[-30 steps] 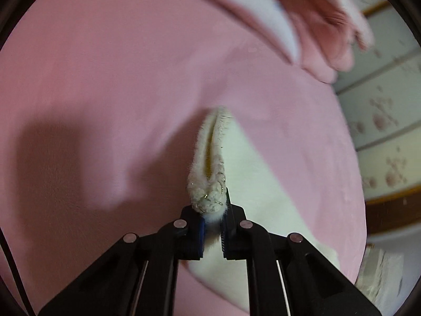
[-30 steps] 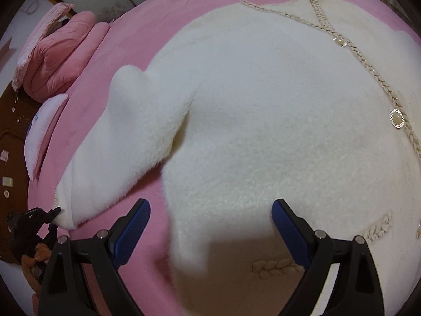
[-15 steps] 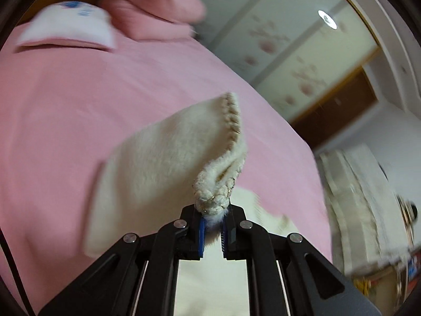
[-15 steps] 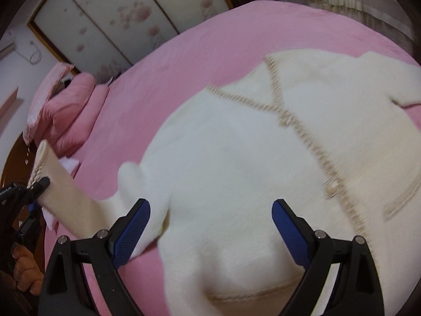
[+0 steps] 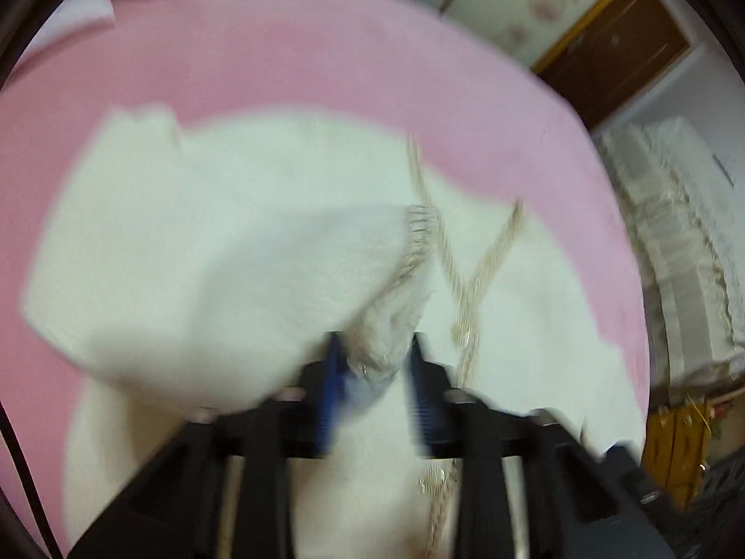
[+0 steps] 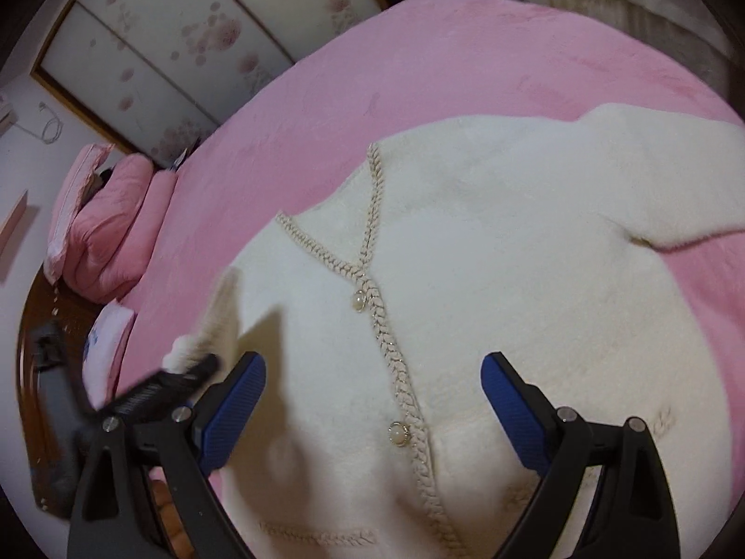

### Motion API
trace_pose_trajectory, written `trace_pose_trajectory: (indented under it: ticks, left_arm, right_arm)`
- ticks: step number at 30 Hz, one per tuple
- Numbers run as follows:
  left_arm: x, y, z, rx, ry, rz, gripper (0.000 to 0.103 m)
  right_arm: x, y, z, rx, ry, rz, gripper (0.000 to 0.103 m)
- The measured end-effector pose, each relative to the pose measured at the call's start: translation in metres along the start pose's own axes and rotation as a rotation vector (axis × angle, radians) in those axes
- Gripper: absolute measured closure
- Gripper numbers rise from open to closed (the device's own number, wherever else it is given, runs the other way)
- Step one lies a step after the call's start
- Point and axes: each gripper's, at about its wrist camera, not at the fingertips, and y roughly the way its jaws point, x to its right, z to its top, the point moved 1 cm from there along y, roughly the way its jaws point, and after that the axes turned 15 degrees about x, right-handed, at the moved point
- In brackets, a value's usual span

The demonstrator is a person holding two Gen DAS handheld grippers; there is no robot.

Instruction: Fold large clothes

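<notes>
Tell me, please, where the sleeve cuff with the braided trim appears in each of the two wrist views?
Left wrist view: the cuff is at lower centre, between the left gripper jaws, which have just been opening.
Right wrist view: the cuff is at lower left, above the left gripper's tip, over the cardigan.
Shared landmark: the braided V-neck trim.

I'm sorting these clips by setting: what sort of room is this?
Most likely a home bedroom. A white cardigan lies spread on a bed covered in a pink sheet, folded pink bedding and pillows sit at one end, and floral sliding wardrobe doors stand behind.
</notes>
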Motion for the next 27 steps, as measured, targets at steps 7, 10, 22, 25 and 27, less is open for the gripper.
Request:
trace_pose_trajectory:
  ticks: [7,10,22,25,27]
  left_arm:
    - [-0.023,-0.004,-0.054,-0.096,0.092,0.213,0.028]
    - [-0.052,-0.018,-0.051,-0.071,0.131,0.322,0.026]
    - [-0.155,-0.043,-0.043,0.02,-0.078,0.491,0.025]
    - [-0.161,-0.05,-0.047,0.024,-0.115,0.497,0.025]
    - [-0.158,-0.052,-0.052,0.025,-0.116,0.496,0.025]
  right_arm:
    - [-0.007,0.039,-0.01,-0.226,-0.016,0.205,0.009]
    - [-0.013,0.062,-0.031,-0.285,0.017,0.239,0.014]
    - [-0.084,0.135,-0.089,-0.323,-0.155,0.255,0.082]
    - [-0.095,0.139,-0.08,-0.32,-0.168,0.29,0.089]
    - [-0.105,0.12,-0.057,-0.226,-0.162,0.366,0.09]
